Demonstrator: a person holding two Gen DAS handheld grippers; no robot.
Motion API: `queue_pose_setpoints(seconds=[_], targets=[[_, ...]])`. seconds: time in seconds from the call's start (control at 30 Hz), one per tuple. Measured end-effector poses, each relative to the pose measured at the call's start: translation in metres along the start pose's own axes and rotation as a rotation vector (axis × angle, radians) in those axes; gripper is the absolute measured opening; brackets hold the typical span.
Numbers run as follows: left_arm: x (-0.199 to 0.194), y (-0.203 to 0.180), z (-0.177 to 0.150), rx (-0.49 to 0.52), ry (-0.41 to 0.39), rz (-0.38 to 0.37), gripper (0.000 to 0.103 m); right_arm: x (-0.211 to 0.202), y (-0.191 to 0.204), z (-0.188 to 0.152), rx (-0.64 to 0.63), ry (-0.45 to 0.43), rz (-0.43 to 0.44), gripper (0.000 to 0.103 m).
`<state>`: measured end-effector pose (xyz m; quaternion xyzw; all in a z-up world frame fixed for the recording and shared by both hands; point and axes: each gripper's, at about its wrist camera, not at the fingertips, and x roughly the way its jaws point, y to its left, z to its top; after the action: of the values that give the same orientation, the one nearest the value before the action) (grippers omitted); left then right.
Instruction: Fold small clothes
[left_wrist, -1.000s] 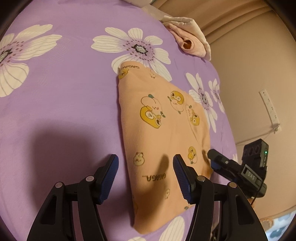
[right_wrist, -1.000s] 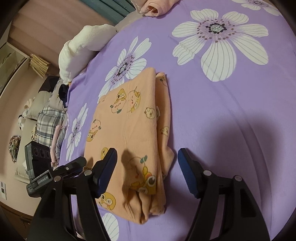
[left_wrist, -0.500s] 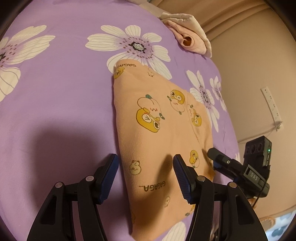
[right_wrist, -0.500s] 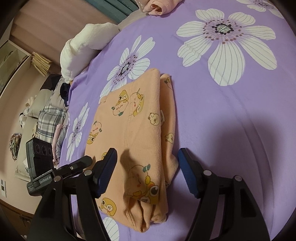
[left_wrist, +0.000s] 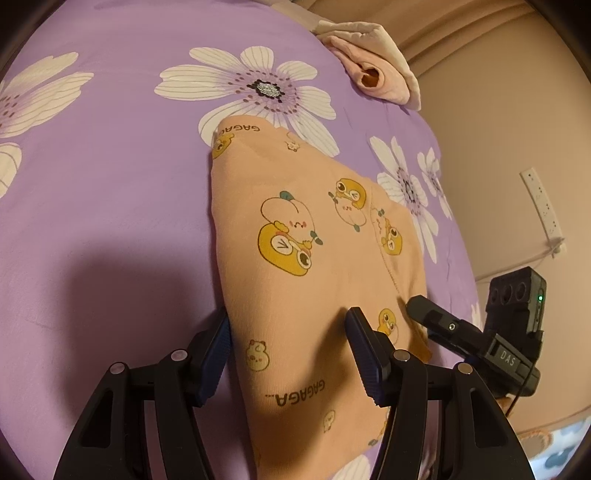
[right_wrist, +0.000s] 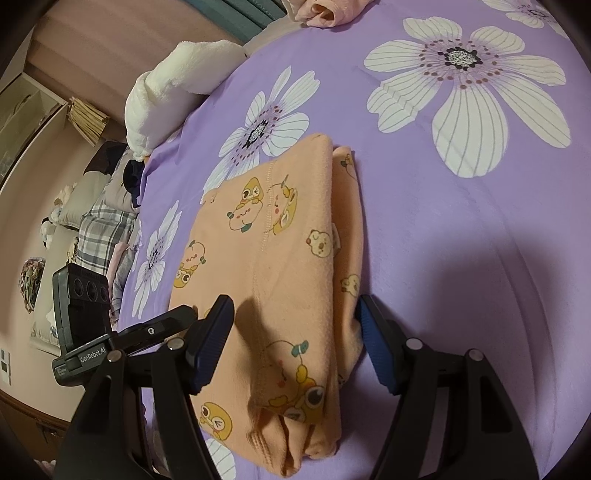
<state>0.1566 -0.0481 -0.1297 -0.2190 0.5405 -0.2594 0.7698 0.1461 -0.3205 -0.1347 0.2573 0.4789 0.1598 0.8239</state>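
A small peach garment (left_wrist: 306, 280) printed with yellow cartoon figures lies folded on the purple flowered bedspread (left_wrist: 110, 155). My left gripper (left_wrist: 290, 354) is open, its blue pads straddling the garment's near left edge. In the right wrist view the same garment (right_wrist: 280, 266) shows its stacked folded layers at the near end. My right gripper (right_wrist: 297, 343) is open, its pads either side of that near end. Each gripper shows in the other's view: the right one (left_wrist: 476, 336) and the left one (right_wrist: 110, 332).
A crumpled pink garment (left_wrist: 373, 77) lies at the bed's far edge, also seen in the right wrist view (right_wrist: 325, 9). A white fluffy pillow (right_wrist: 173, 81) and a plaid cloth pile (right_wrist: 103, 229) sit off the bed's left side. A wall outlet strip (left_wrist: 541, 206) is at right.
Both grippers have moved forward and lower, so the garment's near edges now sit between their open pads. The garment itself has not shifted.
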Motion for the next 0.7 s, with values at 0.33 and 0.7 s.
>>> queue_pose_setpoints(seconds=[0.33,0.7], targets=[[0.003,-0.002,0.002,-0.003,0.0,-0.006,0.059,0.013,0.01,0.007,-0.038,0.014,-0.002,0.069],[0.008,-0.005,0.007,-0.001,-0.002,-0.002,0.059,0.02,0.015,0.008,-0.079,0.009,-0.005,0.066]])
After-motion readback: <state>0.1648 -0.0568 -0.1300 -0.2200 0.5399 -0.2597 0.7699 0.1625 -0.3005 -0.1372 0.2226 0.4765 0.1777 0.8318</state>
